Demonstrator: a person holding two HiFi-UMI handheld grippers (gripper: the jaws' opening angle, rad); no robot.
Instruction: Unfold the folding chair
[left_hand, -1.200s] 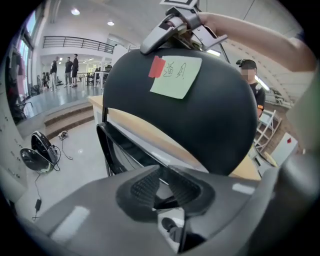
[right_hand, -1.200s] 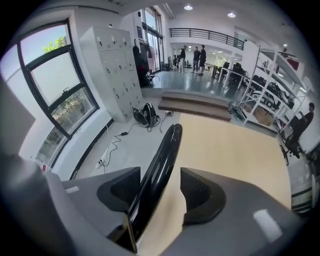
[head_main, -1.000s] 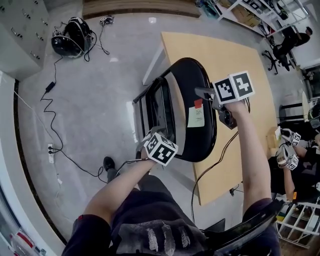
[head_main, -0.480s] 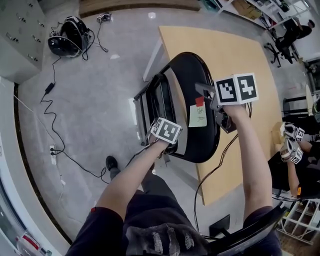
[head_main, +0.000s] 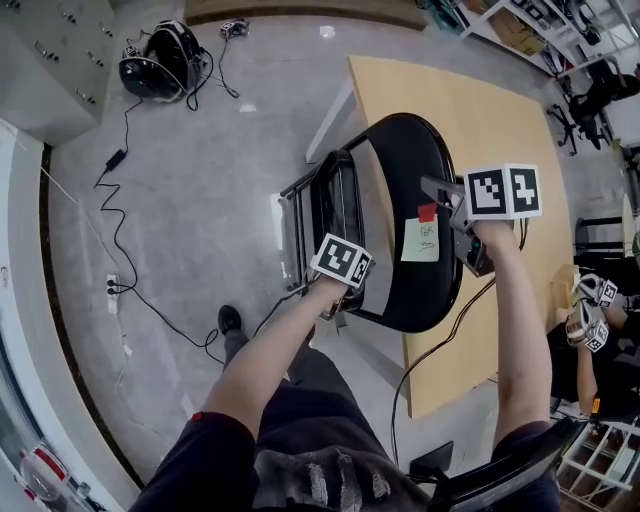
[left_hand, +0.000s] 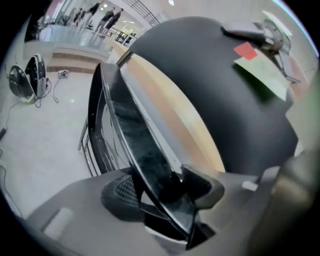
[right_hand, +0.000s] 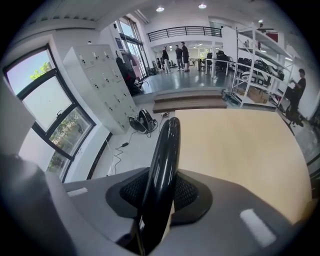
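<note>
The black folding chair (head_main: 400, 230) stands folded, leaning against a wooden table (head_main: 480, 110). A red and a pale green sticky note (head_main: 421, 238) are stuck on its backrest. My left gripper (head_main: 338, 292) is at the near lower edge of the seat panel (left_hand: 145, 150). Its jaws are closing, with that thin edge between them and one pad (left_hand: 202, 186) against it. My right gripper (head_main: 442, 193) sits on the backrest's right rim (right_hand: 162, 160); its jaws are closing and both pads lie against the rim. In the left gripper view the right gripper (left_hand: 260, 32) shows at the top of the backrest.
Cables (head_main: 130, 300) and a power strip (head_main: 112, 290) lie on the grey floor at the left, with black gear (head_main: 165, 60) at the back. My shoe (head_main: 229, 320) is beside the chair. Another person with grippers (head_main: 588, 312) sits at the right, near a white rack (head_main: 600, 450).
My left gripper slid right and down along the seat's edge and rolled, so its marker cube faces up. The right gripper stayed on the backrest rim.
</note>
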